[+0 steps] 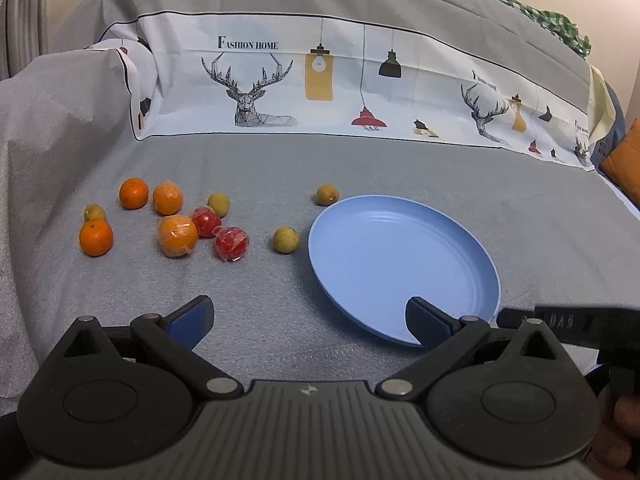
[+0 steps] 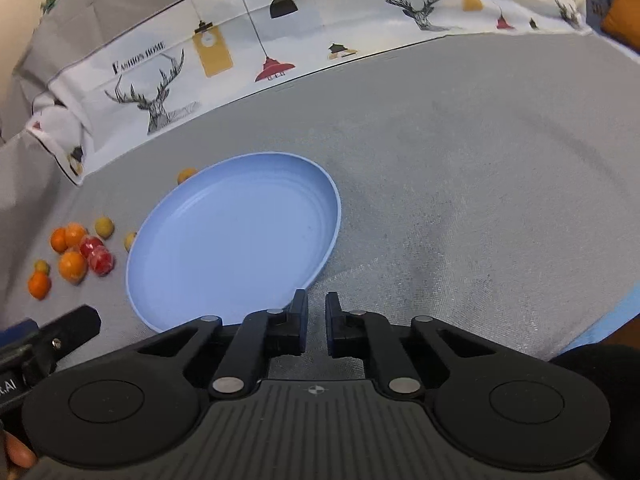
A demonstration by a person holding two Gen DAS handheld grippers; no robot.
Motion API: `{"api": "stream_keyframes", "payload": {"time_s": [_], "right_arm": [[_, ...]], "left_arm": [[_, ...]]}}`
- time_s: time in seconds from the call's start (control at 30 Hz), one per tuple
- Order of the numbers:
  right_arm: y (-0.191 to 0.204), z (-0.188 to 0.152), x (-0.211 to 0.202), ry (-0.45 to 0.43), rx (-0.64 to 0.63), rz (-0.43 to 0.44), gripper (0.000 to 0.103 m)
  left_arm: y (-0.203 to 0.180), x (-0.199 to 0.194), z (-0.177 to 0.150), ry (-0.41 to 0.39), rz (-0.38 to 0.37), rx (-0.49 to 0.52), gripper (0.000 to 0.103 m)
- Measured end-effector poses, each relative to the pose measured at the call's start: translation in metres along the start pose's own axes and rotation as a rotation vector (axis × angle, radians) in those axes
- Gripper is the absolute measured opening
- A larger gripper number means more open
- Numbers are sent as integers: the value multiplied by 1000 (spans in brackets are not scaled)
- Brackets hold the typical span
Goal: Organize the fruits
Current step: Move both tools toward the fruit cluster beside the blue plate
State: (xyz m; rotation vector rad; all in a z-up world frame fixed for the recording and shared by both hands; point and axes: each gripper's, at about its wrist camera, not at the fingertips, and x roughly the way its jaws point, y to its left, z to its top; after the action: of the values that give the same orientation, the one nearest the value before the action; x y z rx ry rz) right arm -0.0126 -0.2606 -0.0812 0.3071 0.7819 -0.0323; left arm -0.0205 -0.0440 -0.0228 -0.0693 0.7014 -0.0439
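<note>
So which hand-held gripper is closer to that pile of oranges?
Left. The left hand-held gripper is open, with the oranges just ahead to its left. The right hand-held gripper sits at the blue plate's near rim, the plate lying between it and the fruit.

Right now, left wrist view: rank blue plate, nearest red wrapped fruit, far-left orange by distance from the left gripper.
1. Blue plate, right, under the left gripper's right finger.
2. Red wrapped fruit, ahead, left of centre.
3. Far-left orange, left edge of the cluster.
</note>
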Motion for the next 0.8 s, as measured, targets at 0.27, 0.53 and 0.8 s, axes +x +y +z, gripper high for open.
{"api": "stream_keyframes", "payload": {"time_s": [0.27,0.53,0.8], "right_arm": [[-2,7,25,9,12,49,59],[-1,1,24,17,-9,-4,17],[-5,2,7,-17,-30,-86,16]], "left_arm": [[0,0,0,1,1,0,103],[0,0,-1,-1,-1,2,103],[-1,-4,-2,-39,7,4,93]]}}
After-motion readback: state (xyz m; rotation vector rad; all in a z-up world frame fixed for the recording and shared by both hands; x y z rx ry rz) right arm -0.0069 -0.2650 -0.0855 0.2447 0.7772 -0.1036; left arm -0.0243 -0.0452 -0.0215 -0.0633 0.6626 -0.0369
